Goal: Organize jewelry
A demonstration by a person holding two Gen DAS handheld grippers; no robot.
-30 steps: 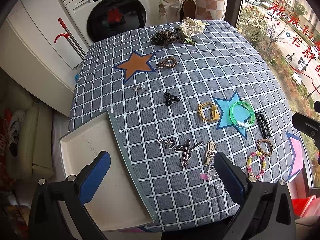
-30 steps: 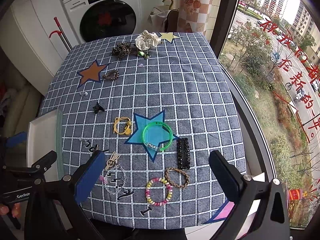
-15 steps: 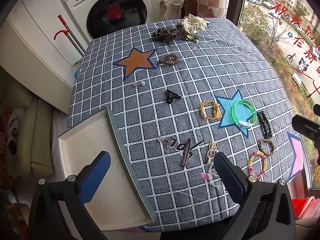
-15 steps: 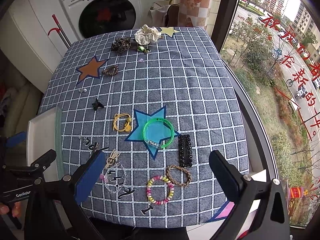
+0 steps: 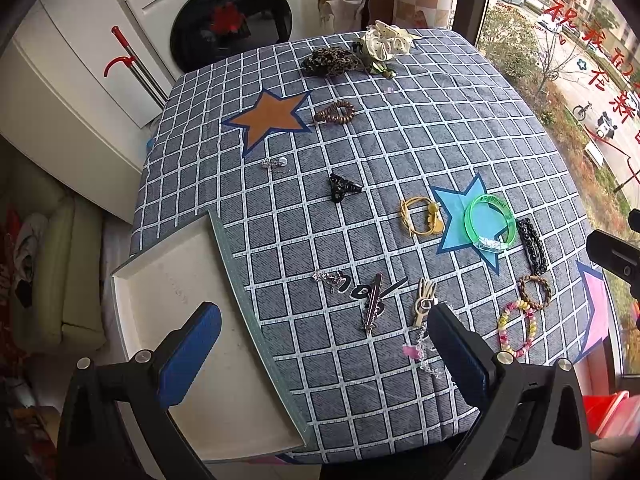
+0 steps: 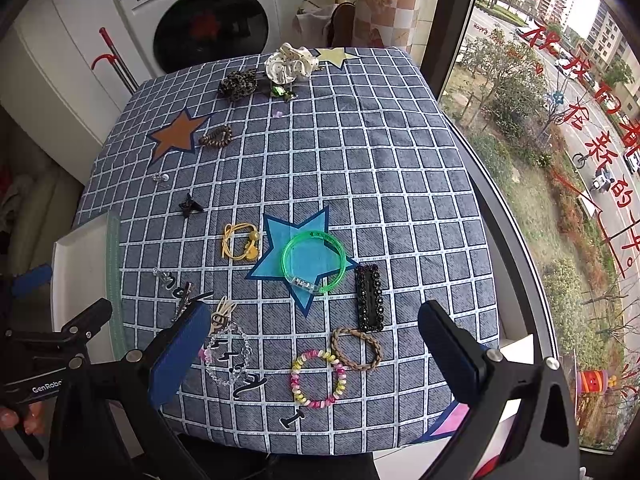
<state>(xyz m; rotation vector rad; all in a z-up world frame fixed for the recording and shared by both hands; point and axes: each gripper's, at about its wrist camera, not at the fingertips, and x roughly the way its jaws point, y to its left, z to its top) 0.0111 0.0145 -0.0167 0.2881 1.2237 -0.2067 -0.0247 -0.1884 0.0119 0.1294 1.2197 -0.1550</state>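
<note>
Sorting not yet begun: both tongs, left and right, hover wide and empty, the tray bare, bracelets and clips scattered beside it across the bench.

Bright daylight from the window; sharp focus; strong fisheye bending at edges.

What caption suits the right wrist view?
Open right gripper above a checked tablecloth strewn with bracelets, hair ties and clips.
</note>
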